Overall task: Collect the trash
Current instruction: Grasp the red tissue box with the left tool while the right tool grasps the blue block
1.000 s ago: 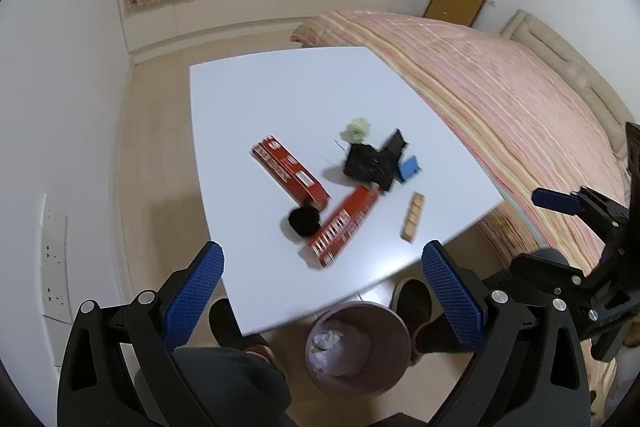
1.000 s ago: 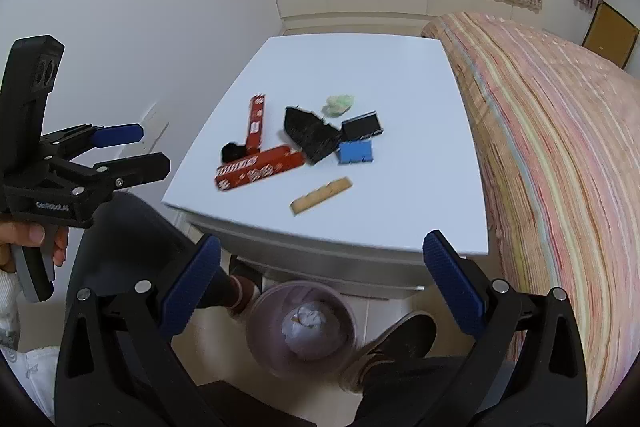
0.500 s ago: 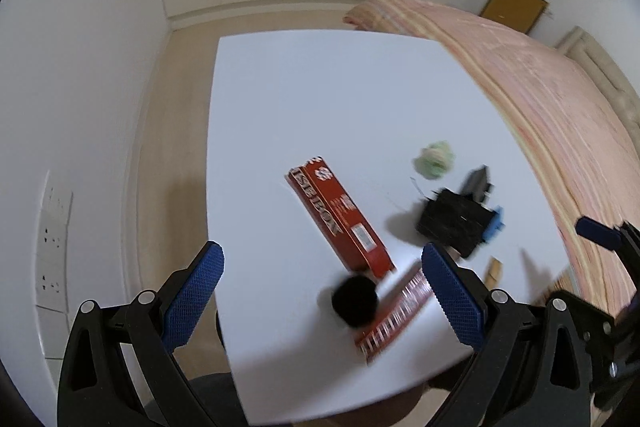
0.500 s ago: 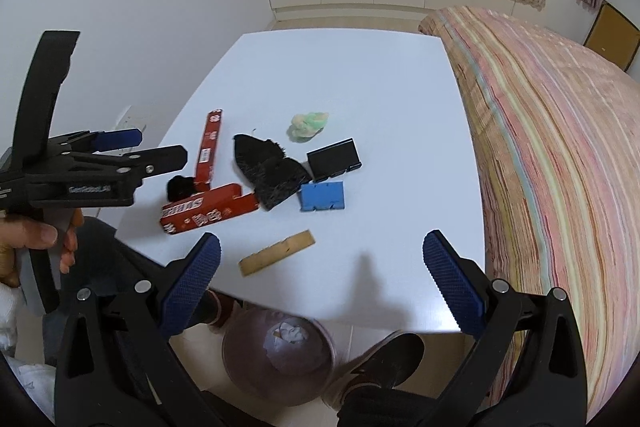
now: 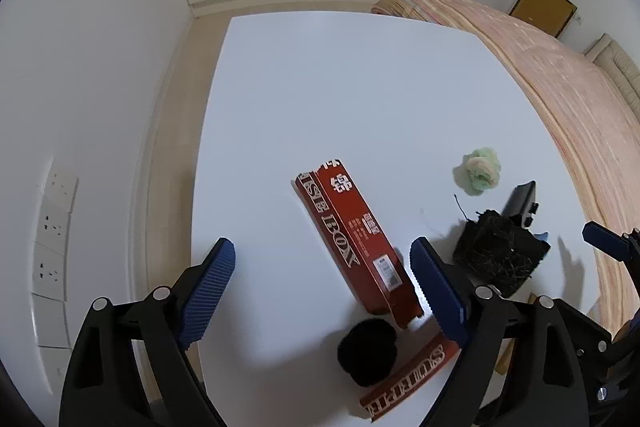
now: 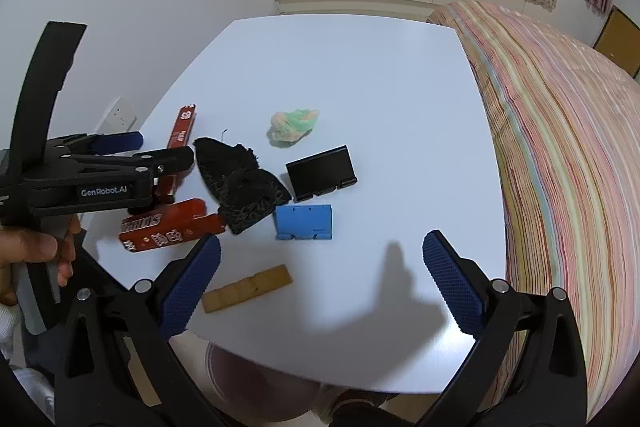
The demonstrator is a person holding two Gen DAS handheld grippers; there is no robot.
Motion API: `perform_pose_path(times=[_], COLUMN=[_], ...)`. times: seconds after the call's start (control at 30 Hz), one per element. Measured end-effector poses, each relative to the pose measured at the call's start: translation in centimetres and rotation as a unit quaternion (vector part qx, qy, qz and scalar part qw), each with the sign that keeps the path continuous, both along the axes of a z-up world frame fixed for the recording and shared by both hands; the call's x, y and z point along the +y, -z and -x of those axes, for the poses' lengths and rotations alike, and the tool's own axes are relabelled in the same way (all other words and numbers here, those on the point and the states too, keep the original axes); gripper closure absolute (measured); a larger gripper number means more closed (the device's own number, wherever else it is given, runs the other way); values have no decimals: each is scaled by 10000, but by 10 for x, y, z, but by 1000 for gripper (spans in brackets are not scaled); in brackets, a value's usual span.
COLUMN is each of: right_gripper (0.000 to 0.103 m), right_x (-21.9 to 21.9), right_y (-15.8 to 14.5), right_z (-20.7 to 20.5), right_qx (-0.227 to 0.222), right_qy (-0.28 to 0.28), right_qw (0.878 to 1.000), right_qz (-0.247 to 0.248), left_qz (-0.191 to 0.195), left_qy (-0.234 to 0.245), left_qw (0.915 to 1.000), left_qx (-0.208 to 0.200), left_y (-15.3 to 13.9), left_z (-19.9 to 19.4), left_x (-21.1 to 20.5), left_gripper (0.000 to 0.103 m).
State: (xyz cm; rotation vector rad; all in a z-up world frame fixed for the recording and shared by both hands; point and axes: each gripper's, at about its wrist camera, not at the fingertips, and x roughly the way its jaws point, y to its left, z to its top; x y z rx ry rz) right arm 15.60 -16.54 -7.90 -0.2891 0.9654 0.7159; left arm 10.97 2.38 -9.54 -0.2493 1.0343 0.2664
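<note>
A long red box point(image 5: 352, 239) lies on the white table point(image 5: 320, 87) between the fingers of my left gripper point(image 5: 324, 287). Its jaws are closing; the right pad is close to the box's near end, the left pad is well clear. Just below sit a black round lump point(image 5: 368, 351) and a second red box point(image 5: 408, 379). My right gripper point(image 6: 322, 283) hangs open over the table's front, holding nothing. Ahead of it lie a wooden strip point(image 6: 248, 289), a blue holder point(image 6: 304, 223), a black crumpled wad point(image 6: 240, 183), a black stand point(image 6: 322, 173) and a green paper wad point(image 6: 294, 125).
A pink bin point(image 6: 248, 379) shows partly under the table's front edge. A striped bed point(image 6: 560, 147) runs along the right side. A person's hand point(image 6: 32, 255) holds the left gripper point(image 6: 162, 149) at the left. A white wall with sockets point(image 5: 52, 247) lies left of the table.
Both grippers have moved forward and down over the table, so the trash looks larger. The left jaws have narrowed around the long red box. The bin has left the left wrist view.
</note>
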Motion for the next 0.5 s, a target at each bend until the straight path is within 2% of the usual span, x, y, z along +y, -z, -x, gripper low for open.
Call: perform_pose_path(times=[0.03,0.1,0.27,0.37,0.5], right_gripper=[14,21,30,37,50], right_x=[1,4,7,8,9], right_y=[2,6,11,12,11], right_z=[-2,-4,-10,-10,-11], right_qx=[-14,-28,-54,-120,-193], right_qy=[2,-5,-49,-84,-91], right_qw=[10000,9999,9999,9998,9997], right_qz=[34,99,103,119,152], left_qz=[-34,-142,-243,-249,-184], left_qy=[-12,-18,16,67,145], left_qw=[10000,9999,9997,9996,9996], left_qx=[-7,-19,-52,-106,-169], left_y=[0,0,-2,-3,-4], left_z=[-1,-2,-6,-6,-9], left_x=[0,-1,-2,0,1], left_gripper=[19,24,37,50,62])
